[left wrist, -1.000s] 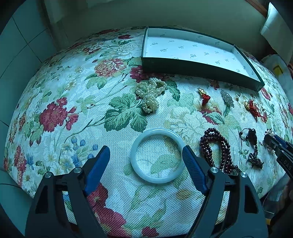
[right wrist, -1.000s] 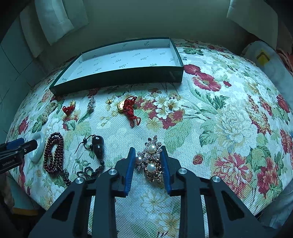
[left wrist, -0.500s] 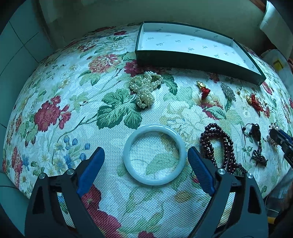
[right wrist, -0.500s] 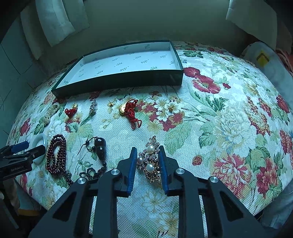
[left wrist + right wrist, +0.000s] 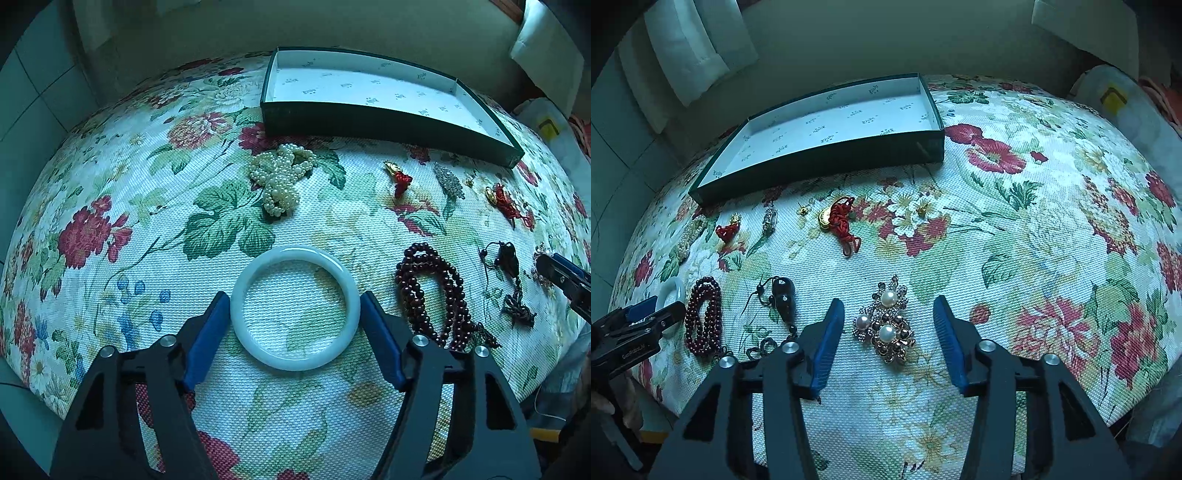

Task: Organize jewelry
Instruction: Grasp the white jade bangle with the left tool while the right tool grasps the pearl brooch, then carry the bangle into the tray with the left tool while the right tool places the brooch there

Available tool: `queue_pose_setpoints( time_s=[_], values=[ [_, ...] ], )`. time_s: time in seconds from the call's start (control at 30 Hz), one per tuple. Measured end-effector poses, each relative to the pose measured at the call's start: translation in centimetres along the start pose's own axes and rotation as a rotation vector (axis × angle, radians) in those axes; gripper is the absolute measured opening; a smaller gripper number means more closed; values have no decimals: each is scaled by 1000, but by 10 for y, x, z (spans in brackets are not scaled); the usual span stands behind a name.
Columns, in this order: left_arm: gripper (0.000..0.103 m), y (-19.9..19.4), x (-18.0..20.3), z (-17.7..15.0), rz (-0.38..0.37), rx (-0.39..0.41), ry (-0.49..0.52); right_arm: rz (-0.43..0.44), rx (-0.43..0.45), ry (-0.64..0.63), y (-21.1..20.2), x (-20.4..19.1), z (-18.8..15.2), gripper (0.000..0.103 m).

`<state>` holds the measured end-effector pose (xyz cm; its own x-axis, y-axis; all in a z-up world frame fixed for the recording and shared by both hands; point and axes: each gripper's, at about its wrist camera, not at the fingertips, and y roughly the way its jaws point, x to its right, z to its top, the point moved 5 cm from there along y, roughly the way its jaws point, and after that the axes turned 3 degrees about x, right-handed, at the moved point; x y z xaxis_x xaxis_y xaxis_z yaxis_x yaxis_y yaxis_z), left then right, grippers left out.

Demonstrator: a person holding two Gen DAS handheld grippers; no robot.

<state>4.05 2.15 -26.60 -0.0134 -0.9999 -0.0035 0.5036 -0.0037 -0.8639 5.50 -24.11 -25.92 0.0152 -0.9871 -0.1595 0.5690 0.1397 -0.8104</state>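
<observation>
Since the earlier frame our left tool (image 5: 295,314) closed onto the white bangle (image 5: 295,307) at lower centre, right tool (image 5: 888,321) spread apart around the pearl brooch (image 5: 885,321); we should squeeze gently, lift level toward the box (image 5: 388,120) at top.
</observation>
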Motion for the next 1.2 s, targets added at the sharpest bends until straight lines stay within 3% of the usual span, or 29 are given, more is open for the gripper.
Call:
queue_pose_setpoints(
  time_s=[0.27,0.33,0.4,0.57,0.97,1.2],
  values=[
    [71,-2,1,-2,-12,9,14,-3,-9,-33,2,-5,-4,55],
    [71,-3,3,-3,-13,9,16,-18,-8,-55,3,-7,-5,49],
    [71,-3,2,-3,-12,9,16,-21,-8,-70,2,-8,-6,35],
    [71,-3,2,-2,-14,7,16,2,1,-61,1,-8,-5,26],
    [71,-10,-3,5,-12,22,8,10,24,-53,-7,-9,-1,25],
    [71,-23,-2,23,-26,63,6,14,88,-52,-25,-9,22,25]
  ],
)
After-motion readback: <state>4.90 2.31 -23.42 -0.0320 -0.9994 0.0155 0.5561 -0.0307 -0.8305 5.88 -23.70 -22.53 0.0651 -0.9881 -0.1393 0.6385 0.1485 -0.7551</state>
